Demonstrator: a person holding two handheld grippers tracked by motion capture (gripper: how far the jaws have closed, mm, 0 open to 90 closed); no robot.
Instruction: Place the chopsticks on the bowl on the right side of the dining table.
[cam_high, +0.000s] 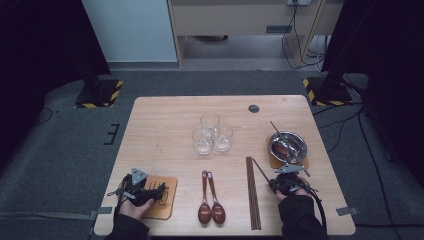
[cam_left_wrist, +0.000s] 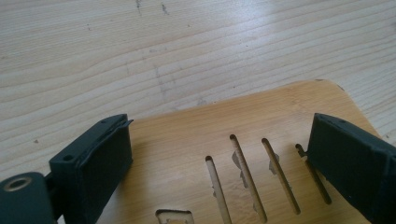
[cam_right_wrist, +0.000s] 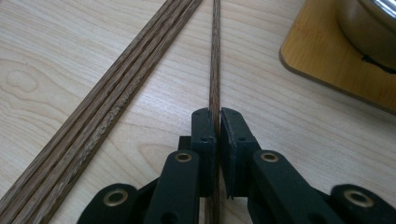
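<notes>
Gripping a single wooden chopstick (cam_right_wrist: 215, 56), the right gripper (cam_right_wrist: 218, 116) has its jaws clenched on it low over the counter (cam_high: 165, 120), just right of the bundled chopsticks (cam_high: 253, 192) and near the steel bowl (cam_high: 288, 145) on its mat. The left gripper (cam_high: 145, 192) rests with jaws released, spread over the slotted wooden coaster (cam_left_wrist: 243, 140), pressing on nothing.

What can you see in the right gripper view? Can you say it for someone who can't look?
The right gripper has its two black fingers shut on one thin wooden chopstick above a pale wooden table. More chopsticks lie slanted at left, and a bamboo mat under a metal bowl sits top right.
</notes>
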